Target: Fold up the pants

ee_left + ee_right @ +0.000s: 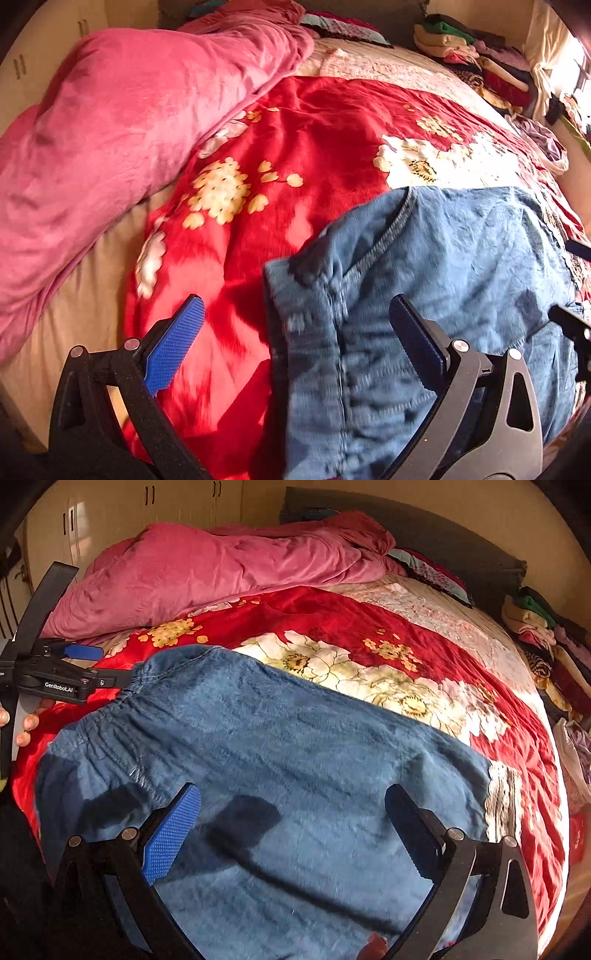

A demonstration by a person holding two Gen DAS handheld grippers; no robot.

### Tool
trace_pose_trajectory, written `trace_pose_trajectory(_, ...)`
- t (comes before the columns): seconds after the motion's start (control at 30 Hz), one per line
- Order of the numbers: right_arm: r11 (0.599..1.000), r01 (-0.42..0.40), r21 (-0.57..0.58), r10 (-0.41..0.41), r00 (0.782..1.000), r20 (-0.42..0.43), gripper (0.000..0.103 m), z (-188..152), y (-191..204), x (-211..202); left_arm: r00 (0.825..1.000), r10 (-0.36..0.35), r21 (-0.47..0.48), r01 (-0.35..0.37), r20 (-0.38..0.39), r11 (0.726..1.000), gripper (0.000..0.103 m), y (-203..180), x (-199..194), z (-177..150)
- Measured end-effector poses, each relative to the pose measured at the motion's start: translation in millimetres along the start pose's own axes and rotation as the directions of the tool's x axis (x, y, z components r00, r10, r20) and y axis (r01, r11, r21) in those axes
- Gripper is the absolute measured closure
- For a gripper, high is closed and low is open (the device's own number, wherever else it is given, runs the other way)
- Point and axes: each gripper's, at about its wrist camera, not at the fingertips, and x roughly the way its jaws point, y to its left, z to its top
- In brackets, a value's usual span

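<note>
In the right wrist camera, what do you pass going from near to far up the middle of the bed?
Blue pants → red flowered blanket → pink quilt → cream cupboards.

Sunlit bedroom, bed filling most of the view.

A red floral blanket point(332, 616) covers the bed, with a rumpled pink duvet point(110, 129) heaped along its far side. Cream wardrobe doors point(177, 502) line the back wall, a dark headboard point(443, 542) stands beyond, and stacked clothes point(476, 62) crowd the bright window side.
</note>
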Motion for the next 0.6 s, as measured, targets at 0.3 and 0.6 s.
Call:
trace_pose_trajectory(0.3,0.995,-0.091,-0.040,0.089,0.995,-0.050,0.004,59,-24,61,0.998,-0.068,0.100,0.067,0.006,0.993,0.017,0,34,34)
trace_pose_trajectory(0.6,0.961,-0.127,-0.247,0.091,0.984,-0.152,0.005,96,-10,105,0.970,-0.236,0.148,0.243,-0.066,0.959,0.095,-13,61,31)
